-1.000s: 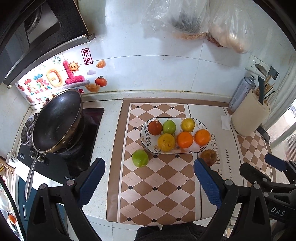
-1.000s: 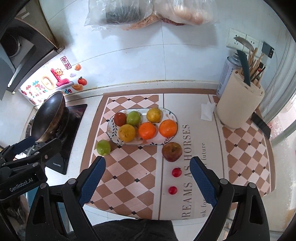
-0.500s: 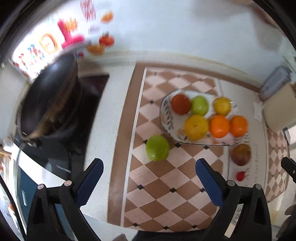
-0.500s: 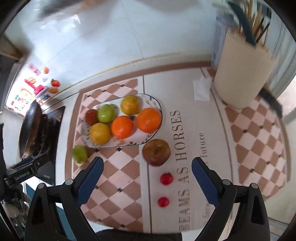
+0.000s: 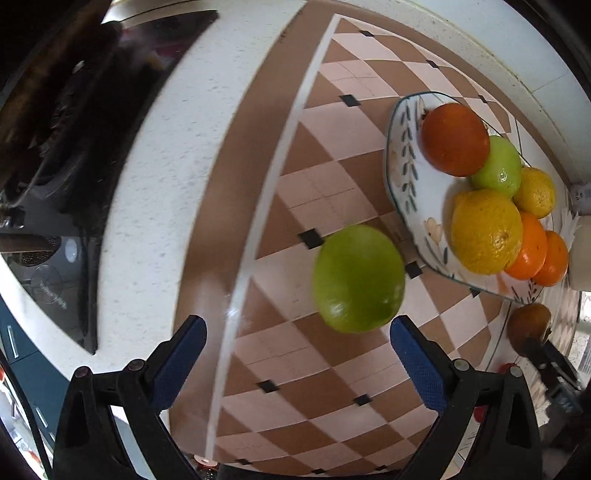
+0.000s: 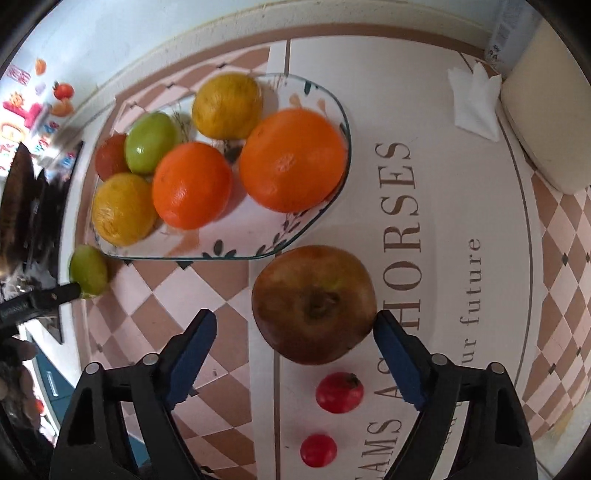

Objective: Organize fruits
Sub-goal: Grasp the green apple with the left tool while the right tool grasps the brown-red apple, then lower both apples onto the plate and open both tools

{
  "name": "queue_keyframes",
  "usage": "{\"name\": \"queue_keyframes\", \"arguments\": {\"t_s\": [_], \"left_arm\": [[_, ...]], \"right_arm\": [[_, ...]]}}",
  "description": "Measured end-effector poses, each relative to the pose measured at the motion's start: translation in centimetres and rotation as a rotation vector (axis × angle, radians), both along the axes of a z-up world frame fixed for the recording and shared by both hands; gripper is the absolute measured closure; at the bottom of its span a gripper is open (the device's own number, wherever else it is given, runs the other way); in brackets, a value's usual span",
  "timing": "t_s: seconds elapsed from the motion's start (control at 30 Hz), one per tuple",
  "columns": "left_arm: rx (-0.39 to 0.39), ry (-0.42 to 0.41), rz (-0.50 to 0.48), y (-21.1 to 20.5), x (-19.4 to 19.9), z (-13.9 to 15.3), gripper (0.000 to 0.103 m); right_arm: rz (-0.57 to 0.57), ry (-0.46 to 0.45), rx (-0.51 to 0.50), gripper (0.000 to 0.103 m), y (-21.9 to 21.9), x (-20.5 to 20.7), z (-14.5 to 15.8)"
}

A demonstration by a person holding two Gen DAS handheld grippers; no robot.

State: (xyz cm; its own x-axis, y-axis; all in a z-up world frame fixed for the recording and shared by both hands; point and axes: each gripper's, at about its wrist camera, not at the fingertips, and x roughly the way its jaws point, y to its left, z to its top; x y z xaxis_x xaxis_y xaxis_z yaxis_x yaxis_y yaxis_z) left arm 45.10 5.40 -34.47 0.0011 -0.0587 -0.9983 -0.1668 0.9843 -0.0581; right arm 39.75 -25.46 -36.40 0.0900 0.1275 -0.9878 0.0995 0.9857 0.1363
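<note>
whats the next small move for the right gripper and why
Probably finish closing the right gripper on the brown apple. Its jaws are closing with the apple between them, one pad still apart, and it lies off the fruit plate.

White speckled counter (image 5: 159, 192) is carrying a brown-and-pink checkered mat (image 5: 332, 177) w/ lettering. Black cooktop (image 5: 55, 206) is sitting at the counter's left end. White wall (image 6: 147, 33) is running along the back, colourful stickers (image 6: 33, 107) showing on it. Daylight is coming in, bright.

Plate (image 6: 325, 218) of fruit on mat (image 6: 443, 258), apple (image 6: 314, 304) before it, lime (image 5: 358, 278) at its left end
</note>
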Motion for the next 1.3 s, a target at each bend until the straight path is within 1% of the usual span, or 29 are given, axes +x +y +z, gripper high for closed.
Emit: {"name": "queue_keyframes", "arguments": {"t_s": [0.03, 0.13, 0.2, 0.27, 0.33, 0.37, 0.43, 0.53, 0.6, 0.73, 0.87, 0.9, 0.93, 1.03, 1.17, 1.27, 1.3], "left_arm": [[-0.018, 0.015, 0.000, -0.3, 0.2, -0.1, 0.001], [-0.044, 0.005, -0.025, -1.4, 0.8, -0.1, 0.001], [-0.052, -0.011, -0.047, -2.3, 1.2, 0.0, 0.003], [-0.048, -0.018, -0.073, -3.0, 1.4, 0.0, 0.013], [-0.030, -0.004, -0.106, -3.8, 1.6, -0.5, 0.045], [-0.021, 0.005, -0.114, -3.9, 1.7, -0.7, 0.049], [-0.015, -0.004, -0.131, -4.3, 1.5, -0.7, 0.049], [-0.002, -0.006, -0.149, -4.9, 0.7, -0.6, 0.049], [-0.006, -0.006, -0.152, -5.3, -0.3, -0.4, 0.049], [-0.062, 0.002, -0.159, -6.0, -4.0, 0.2, 0.049], [-0.121, 0.036, -0.176, -7.7, -7.8, -0.2, 0.049], [-0.125, 0.044, -0.182, -8.3, -8.7, -0.4, 0.049], [-0.122, 0.048, -0.186, -8.7, -9.2, -0.7, 0.049], [-0.092, 0.023, -0.215, -9.5, -10.1, -0.9, 0.049], [-0.074, 0.008, -0.229, -10.5, -10.1, -0.7, 0.049], [-0.063, 0.006, -0.243, -10.7, -9.9, -0.5, 0.049], [-0.063, 0.007, -0.244, -10.8, -10.2, -0.5, 0.049]], "right_arm": [[0.005, 0.003, -0.010, 0.016, 0.2, 0.0, -0.1], [0.008, 0.012, -0.026, 0.022, 0.1, 0.3, -0.7], [0.014, 0.020, -0.043, 0.033, -0.1, 0.4, -1.3], [0.014, 0.020, -0.027, 0.033, -0.4, 0.6, -1.5], [0.013, 0.021, -0.021, 0.033, -0.6, 0.6, -1.7], [0.012, 0.019, -0.020, 0.033, -0.9, 0.5, -1.6], [0.008, 0.020, -0.010, 0.033, -1.1, 0.3, -1.7], [0.003, 0.045, 0.053, 0.033, -1.2, -0.4, -1.9], [0.026, 0.054, 0.080, 0.033, -0.6, -1.3, -1.9], [0.091, 0.079, 0.132, 0.033, 1.4, -3.6, -1.7], [0.123, 0.101, 0.134, 0.033, 2.9, -5.5, -1.9], [0.124, 0.105, 0.133, 0.033, 3.0, -5.8, -2.1], [0.122, 0.108, 0.134, 0.033, 3.1, -6.0, -2.2], [0.118, 0.105, 0.135, 0.033, 3.1, -6.1, -2.3], [0.127, 0.107, 0.129, 0.033, 3.0, -5.7, -2.0], [0.126, 0.099, 0.125, 0.033, 4.6, -5.2, -2.3], [0.133, 0.096, 0.119, 0.033, 4.6, -5.5, -2.2]]}}
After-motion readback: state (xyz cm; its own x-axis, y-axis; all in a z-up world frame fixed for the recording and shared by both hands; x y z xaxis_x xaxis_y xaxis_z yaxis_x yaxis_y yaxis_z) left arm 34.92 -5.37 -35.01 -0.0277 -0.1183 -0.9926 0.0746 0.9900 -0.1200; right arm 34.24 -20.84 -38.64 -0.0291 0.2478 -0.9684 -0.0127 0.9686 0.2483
